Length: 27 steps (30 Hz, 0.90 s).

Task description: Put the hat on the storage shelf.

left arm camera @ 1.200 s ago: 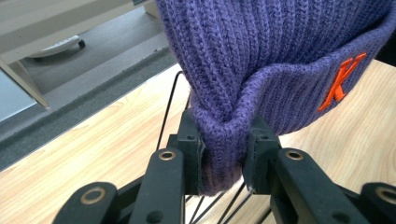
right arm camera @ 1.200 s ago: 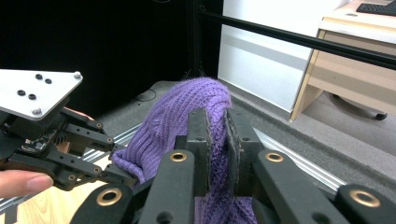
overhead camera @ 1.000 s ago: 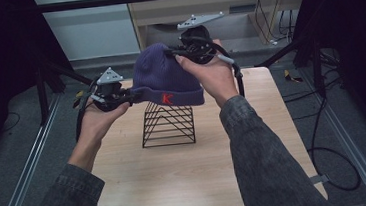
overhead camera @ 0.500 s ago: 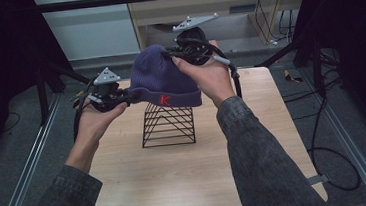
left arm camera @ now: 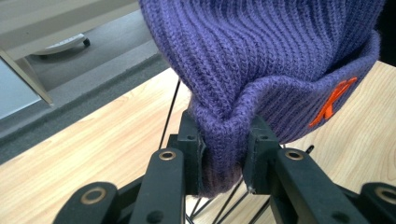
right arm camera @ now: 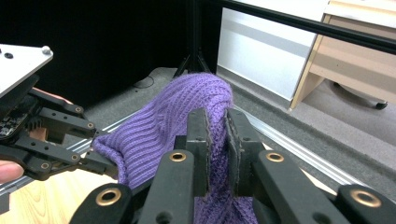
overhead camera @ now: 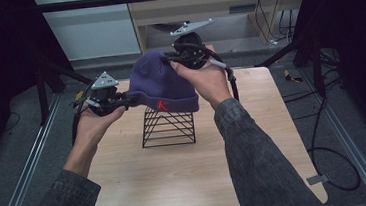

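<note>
Beanie (overhead camera: 161, 82) of purple ribbed knit hangs in the air between the two grippers in the high view, its rounded crown up and its folded cuff down, just above a black wire rack (overhead camera: 168, 126) shaped like a small pyramid frame that stands on the pale wood-grain counter (overhead camera: 177, 178). An orange letter K is stitched on the cuff. The left gripper (overhead camera: 129, 100) grips the cuff's edge from the side, held in an upturned palm with the forearm reaching in from below. The right gripper (overhead camera: 171, 61) holds the crown from behind, the hand (overhead camera: 208, 79) wrapped over the handle, wrist bent, in a grey denim sleeve (overhead camera: 256, 157).

In the left gripper view, the left gripper (left arm camera: 223, 154) is clamped on a bunched fold of the thick cuff, the knit squeezed between the black jaws. The orange K (left arm camera: 332, 103) sits to the right of the jaws, and thin rack wires (left arm camera: 169, 112) run down past them to the wooden counter (left arm camera: 93, 154).

In the right gripper view, the right gripper (right arm camera: 218, 140) is pinched on a ridge of the ribbed crown (right arm camera: 196, 93), which rises above the jaw tips. Farther off to the left, the other gripper grasps the beanie's rim.
</note>
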Motion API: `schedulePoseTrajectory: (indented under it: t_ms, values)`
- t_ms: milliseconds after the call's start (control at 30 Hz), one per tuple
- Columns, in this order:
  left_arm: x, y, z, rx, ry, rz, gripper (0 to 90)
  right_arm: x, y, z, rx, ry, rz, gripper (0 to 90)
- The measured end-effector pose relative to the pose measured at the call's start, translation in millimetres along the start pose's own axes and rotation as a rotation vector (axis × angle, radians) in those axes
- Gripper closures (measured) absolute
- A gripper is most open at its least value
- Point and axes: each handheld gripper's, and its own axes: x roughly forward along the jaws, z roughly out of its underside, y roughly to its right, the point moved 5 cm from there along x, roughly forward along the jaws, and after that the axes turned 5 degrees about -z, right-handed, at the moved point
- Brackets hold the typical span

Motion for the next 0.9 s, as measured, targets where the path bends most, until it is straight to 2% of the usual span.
schedulePoseTrajectory:
  t_ms: [133,300,900]
  values:
    - [2.4,-0.7,7.7,-0.021,-0.008,0.006,71.9,1.7,2.4,7.4,0.010,-0.016,0.005,81.0]
    - [6.8,-1.2,14.0,-0.024,-0.023,0.007,71.9,7.0,3.6,15.6,0.016,-0.028,-0.001,80.9]
    - [16.4,5.7,29.4,-0.015,-0.052,0.031,71.9,8.3,6.7,33.1,0.022,-0.067,-0.007,80.8]
